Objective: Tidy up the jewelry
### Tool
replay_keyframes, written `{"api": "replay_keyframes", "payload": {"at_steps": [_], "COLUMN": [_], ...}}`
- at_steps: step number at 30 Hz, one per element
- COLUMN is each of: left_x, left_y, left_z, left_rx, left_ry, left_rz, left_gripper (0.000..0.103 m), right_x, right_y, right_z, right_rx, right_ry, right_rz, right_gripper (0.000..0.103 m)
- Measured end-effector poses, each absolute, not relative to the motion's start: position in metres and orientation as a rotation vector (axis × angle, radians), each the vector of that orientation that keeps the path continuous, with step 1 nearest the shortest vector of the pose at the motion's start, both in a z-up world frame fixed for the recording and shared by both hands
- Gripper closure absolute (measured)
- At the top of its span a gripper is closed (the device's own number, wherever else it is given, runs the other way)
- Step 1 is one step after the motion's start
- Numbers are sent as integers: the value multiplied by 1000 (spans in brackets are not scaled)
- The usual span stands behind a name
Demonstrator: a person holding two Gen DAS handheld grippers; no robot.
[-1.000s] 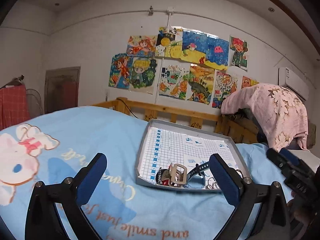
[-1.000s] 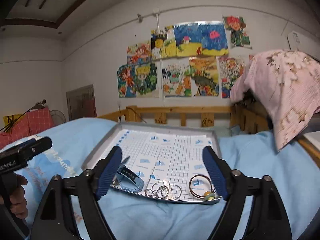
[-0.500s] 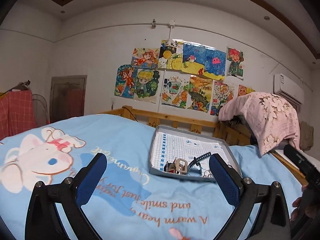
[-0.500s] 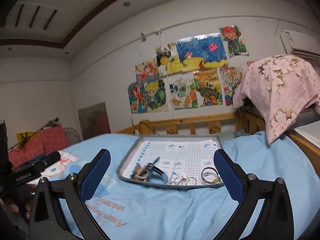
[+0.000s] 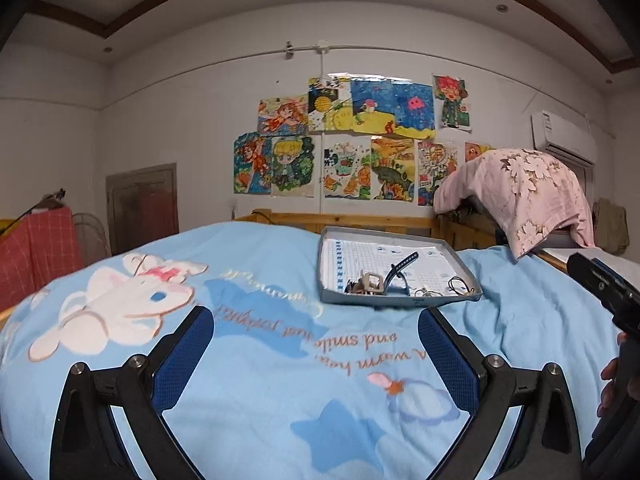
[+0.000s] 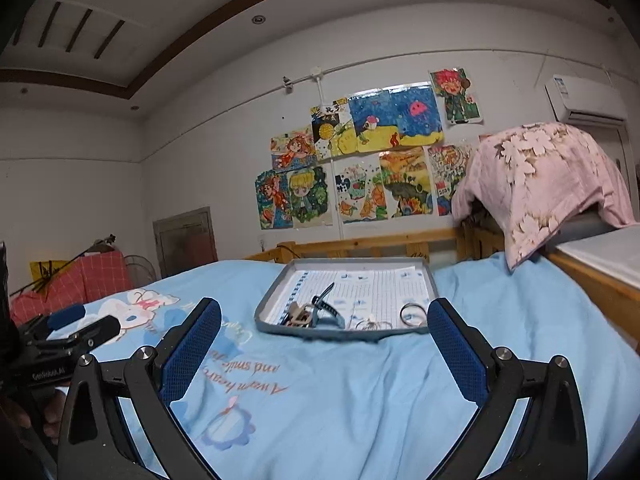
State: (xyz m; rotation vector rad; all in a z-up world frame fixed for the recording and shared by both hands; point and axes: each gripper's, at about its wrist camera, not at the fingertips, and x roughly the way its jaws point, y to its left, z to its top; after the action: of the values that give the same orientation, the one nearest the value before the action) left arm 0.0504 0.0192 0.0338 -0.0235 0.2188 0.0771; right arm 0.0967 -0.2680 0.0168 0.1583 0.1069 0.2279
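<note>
A grey tray [image 5: 448, 248] [image 6: 276, 296] lined with gridded paper lies on the blue bedspread near the footboard. At its near edge sit a blue watch strap [image 5: 402, 266] [image 6: 326, 312], a beige buckle piece [image 5: 372, 282] [image 6: 298, 316], small rings [image 6: 370, 325] and a round bangle [image 6: 412, 314]. My left gripper [image 5: 316, 344] hovers well short of the tray, open and empty. My right gripper [image 6: 324, 340] also stands open with nothing between its fingers, a short way back from the tray's near edge.
The blue cartoon bedspread [image 5: 260, 360] spreads under both grippers. A wooden footboard [image 6: 360, 246] runs behind the tray. A pink flowered cloth [image 6: 540, 176] drapes over furniture at right, beside a wooden ledge [image 6: 600, 280]. A person's hand holds the other gripper's handle [image 5: 616, 364].
Both grippers have drawn back from the tray, which now looks smaller and farther. The right gripper's fingers have spread wider. The jewelry stays in the tray.
</note>
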Motion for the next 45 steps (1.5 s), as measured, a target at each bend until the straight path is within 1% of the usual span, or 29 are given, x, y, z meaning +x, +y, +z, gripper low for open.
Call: {"api": "replay_keyframes", "payload": {"at_steps": [6,13,25,45], "left_x": [38,44,35,34], "left_y": [25,16,19,20], "left_z": [26,3,4,4], "left_rx": [-53,-32,-79,-66], "left_ry": [215,296,284,281], "left_rz": [107,89,93,91], "left_gripper": [0,0,0,0], "right_x": [80,75,72,68], "right_y": [-264,-264,-264,-259], "right_z": [7,-12,-14,-13], "right_rx": [139,169,152,116], "right_ry": [119,202,196,191], "right_rz": [212,209,165,182], "right_gripper": [2,2,2,2]}}
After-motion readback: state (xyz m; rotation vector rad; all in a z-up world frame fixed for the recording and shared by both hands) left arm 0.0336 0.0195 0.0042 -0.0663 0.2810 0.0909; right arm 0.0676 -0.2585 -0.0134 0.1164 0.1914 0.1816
